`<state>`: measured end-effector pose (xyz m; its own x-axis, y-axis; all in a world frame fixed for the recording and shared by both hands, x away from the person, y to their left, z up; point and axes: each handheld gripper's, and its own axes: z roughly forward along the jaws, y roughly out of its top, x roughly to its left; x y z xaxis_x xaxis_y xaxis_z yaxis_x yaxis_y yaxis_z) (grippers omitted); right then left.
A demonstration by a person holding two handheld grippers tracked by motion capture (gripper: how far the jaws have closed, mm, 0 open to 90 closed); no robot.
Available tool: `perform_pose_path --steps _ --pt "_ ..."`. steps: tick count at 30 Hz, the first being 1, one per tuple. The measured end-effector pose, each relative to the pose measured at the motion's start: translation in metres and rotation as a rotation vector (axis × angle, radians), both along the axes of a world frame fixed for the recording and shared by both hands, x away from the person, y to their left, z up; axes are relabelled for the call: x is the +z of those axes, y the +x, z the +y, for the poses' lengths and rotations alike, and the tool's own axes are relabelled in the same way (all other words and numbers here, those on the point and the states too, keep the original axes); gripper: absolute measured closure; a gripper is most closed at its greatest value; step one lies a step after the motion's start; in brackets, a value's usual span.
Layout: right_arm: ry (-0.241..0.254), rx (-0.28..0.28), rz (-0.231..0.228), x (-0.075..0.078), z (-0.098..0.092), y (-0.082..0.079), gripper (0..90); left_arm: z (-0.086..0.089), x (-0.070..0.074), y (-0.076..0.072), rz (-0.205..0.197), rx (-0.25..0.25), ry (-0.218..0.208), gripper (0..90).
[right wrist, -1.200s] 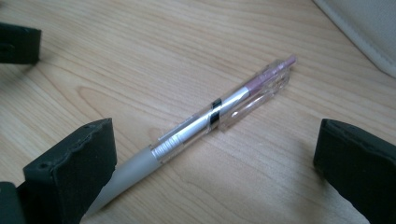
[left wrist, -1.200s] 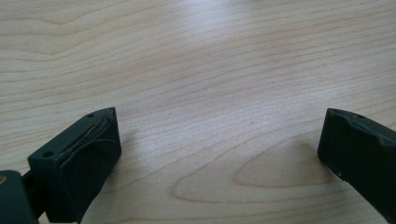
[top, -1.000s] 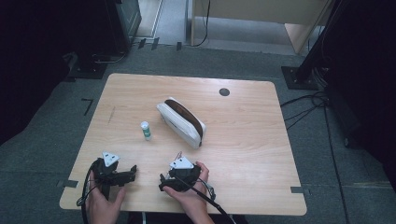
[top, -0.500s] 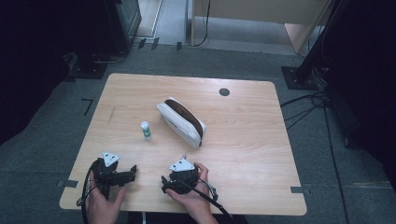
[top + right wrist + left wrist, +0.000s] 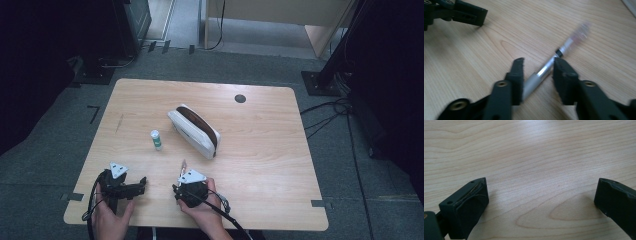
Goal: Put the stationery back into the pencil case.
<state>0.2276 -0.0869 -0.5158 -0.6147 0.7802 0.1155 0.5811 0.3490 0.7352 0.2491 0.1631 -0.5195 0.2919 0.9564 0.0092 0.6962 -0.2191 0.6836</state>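
Note:
A silver pen (image 5: 570,42) with a clear, pinkish cap lies slanted on the wooden table (image 5: 270,155). My right gripper (image 5: 537,65) is open, and its two black jaws straddle the pen's barrel with a small gap on each side. From above, the pen's tip (image 5: 183,166) pokes out just beyond my right gripper (image 5: 184,179) near the front edge. My left gripper (image 5: 141,184) rests to its left, open wide, with bare wood between its jaws (image 5: 541,192).
A white pencil case (image 5: 195,131) with a brown inside lies open at the table's middle. A small white and green tube (image 5: 156,140) stands to its left. A dark cable hole (image 5: 240,98) sits near the far edge. My left gripper (image 5: 461,12) lies close by.
My right gripper has edged slightly left and nearer the front edge around the pen. The left gripper, case and tube have stayed put.

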Motion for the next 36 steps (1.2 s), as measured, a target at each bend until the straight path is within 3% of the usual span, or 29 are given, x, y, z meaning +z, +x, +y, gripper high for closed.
perform_pose_path --steps 4,6,10,14,21,27,30,36 --pt "0.020 0.019 0.023 0.000 -0.003 0.002 76.2 0.000 0.000 0.000 0.000 0.000 0.000 0.0" --pt "0.027 0.023 0.008 0.001 -0.005 0.001 79.1 0.000 0.000 0.000 0.000 0.000 0.000 0.0" --pt "0.017 0.023 -0.005 0.000 -0.008 -0.004 73.5 0.000 0.000 0.000 0.000 0.000 0.000 0.0" --pt "0.013 0.060 -0.008 -0.001 -0.014 -0.012 69.4 0.000 0.000 0.000 0.000 0.000 0.000 0.0" --pt "-0.020 0.078 -0.059 -0.004 -0.028 -0.024 73.0 0.000 0.000 0.000 0.000 0.000 0.000 0.0" --pt "-0.009 0.100 -0.074 -0.006 -0.027 -0.024 74.8 0.000 0.000 0.000 0.000 -0.001 0.000 0.0" --pt "-0.034 0.109 -0.098 -0.006 -0.024 -0.023 79.5 0.000 0.000 0.000 -0.001 -0.002 0.001 0.0" --pt "0.016 0.118 -0.057 -0.006 -0.032 -0.018 81.2 0.000 0.000 0.000 0.000 -0.004 0.001 0.0"
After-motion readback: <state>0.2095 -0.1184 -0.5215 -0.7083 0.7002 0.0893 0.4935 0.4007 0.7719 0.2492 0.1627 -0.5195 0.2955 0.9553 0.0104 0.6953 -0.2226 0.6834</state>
